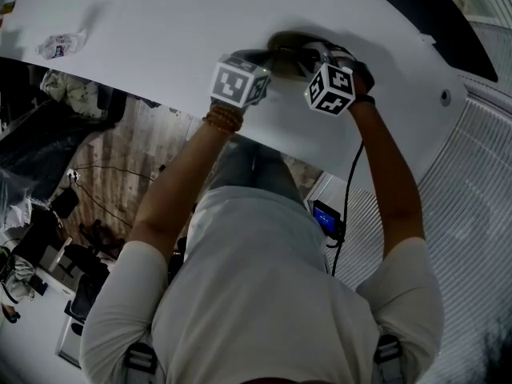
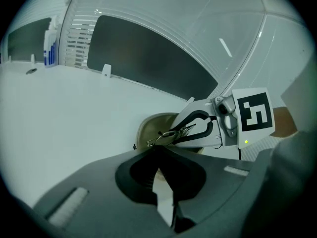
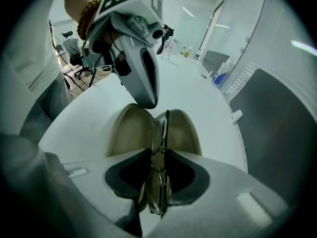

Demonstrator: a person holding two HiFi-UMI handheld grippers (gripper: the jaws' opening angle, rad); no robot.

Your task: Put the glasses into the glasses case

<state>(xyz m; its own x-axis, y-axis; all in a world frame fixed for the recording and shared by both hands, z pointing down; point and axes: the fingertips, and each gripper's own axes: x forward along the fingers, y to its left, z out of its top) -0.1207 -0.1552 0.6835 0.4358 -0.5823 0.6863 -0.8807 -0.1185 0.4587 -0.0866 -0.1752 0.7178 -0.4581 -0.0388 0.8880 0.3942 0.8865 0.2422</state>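
An open tan glasses case (image 3: 128, 133) lies on the white table (image 1: 160, 22), both halves facing up; it also shows in the head view (image 1: 286, 43). My right gripper (image 3: 157, 155) is shut on the folded thin-rimmed glasses (image 3: 157, 185), which hang just above the case's middle. Seen from the left gripper view, the glasses (image 2: 173, 132) stick out of the right gripper (image 2: 174, 137) over the case (image 2: 151, 127). My left gripper (image 2: 161, 157) has its jaws nearly together, and its tip (image 3: 147, 102) sits on the case's far rim.
A crumpled plastic bottle (image 1: 60, 45) lies far left on the table. A dark panel (image 2: 148, 58) runs along the table's far side. Small bottles (image 3: 185, 50) stand further along it. Office chairs (image 3: 72, 53) stand beyond the near edge.
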